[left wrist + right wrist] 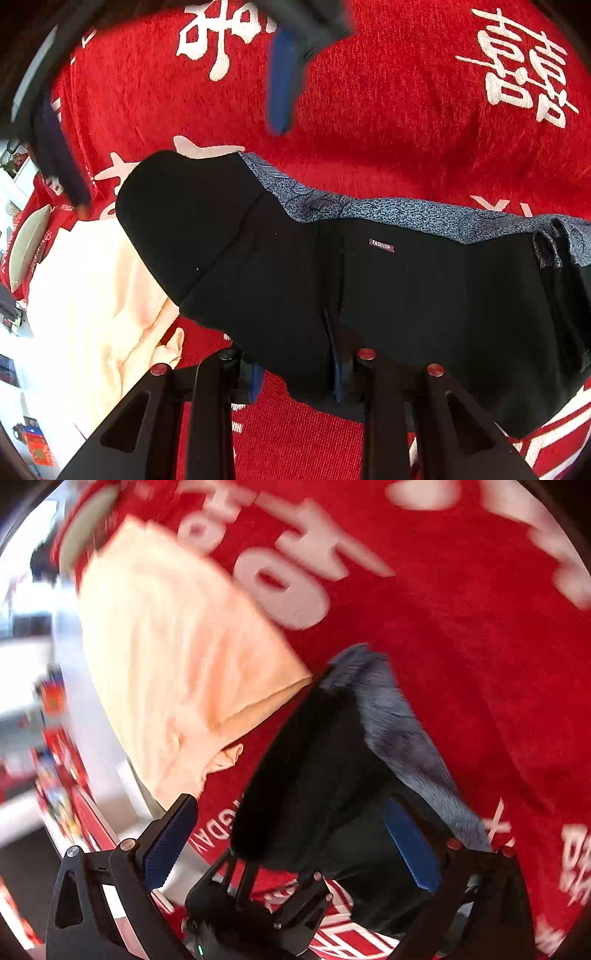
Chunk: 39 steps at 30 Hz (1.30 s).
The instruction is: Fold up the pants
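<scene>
Black pants (369, 288) with a blue-grey patterned band and a small "FASHION" tag lie bunched on the red cloth (388, 122). At the bottom of the left wrist view, my left gripper (295, 380) is shut on the pants' near edge, with black cloth pinched between its blue pads. My right gripper (181, 166) hovers above the pants' far end, blurred, its fingers (282, 81) far apart. The right wrist view is blurred. There my right gripper (290, 799) stands open over the pants (314, 768), and the left gripper (277, 867) holds them from below.
A cream cloth (92, 295) lies crumpled to the left of the pants, partly over the table's edge, and shows as the cream cloth (177, 657) at upper left. A pale plate (27, 251) sits at the far left edge. Floor and clutter lie beyond that edge.
</scene>
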### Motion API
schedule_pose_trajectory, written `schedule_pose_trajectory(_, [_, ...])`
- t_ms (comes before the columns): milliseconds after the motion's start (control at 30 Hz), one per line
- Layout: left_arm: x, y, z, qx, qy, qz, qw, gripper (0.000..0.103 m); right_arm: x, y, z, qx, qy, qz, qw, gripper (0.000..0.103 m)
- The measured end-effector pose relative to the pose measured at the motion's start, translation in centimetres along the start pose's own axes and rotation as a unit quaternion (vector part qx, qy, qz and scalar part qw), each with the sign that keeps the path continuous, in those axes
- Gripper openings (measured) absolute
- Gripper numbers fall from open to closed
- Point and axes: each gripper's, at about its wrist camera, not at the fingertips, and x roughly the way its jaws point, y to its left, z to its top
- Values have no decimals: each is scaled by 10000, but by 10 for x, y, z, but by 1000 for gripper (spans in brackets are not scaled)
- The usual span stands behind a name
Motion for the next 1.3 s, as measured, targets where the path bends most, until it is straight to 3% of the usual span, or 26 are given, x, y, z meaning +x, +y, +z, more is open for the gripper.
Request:
schedule_pose_trajectory(167, [0,0,-1,23,-36,23,10000,29,44,-2,19,79,766,-482,9959,97])
schedule_pose_trajectory(200, [0,0,-1,36,-30,21,10000,29,48,-6,18,110,835,-529,9950,82])
schedule_pose_trajectory(233, [0,0,-2,34,-5,21,10000,29,51,-10,16,149,882,-486,9948,52])
schedule_pose_trajectory(267, [1,-1,-2,29,44,-5,10000,29,52,-15,13,241,904,-237,9953,30])
schedule_pose_trajectory(300, [1,-2,-1,25,46,-17,10000,29,49,-20,9,342,837,-52,9959,17])
schedule_pose_trajectory(400, [-10,-6,5,107,-104,-76,9999,29,28,-21,-9,12,276,37,9996,16])
schedule_pose_trajectory(533, [-39,-16,17,292,-414,-195,9985,29,-5,-40,-37,88,-334,497,9982,16])
schedule_pose_trajectory(733, [-93,-50,36,718,-902,-421,9924,29,-64,-87,-110,481,-1395,1369,9795,16])
schedule_pose_trajectory(833, [-118,-75,40,971,-1107,-550,9876,29,-87,-118,-158,641,-2009,1766,9614,16])
schedule_pose_trajectory(1067, [-177,-159,39,1847,-1463,-887,9678,29,-108,-198,-288,1295,-3246,2649,8987,16])
schedule_pose_trajectory(1200, [-194,-219,31,2293,-1405,-1187,9558,29,-93,-247,-358,1706,-3637,2916,8681,16])
schedule_pose_trajectory(1300, [-190,-264,17,2668,-1220,-1360,9463,29,-69,-282,-405,2023,-3733,2920,8570,16])
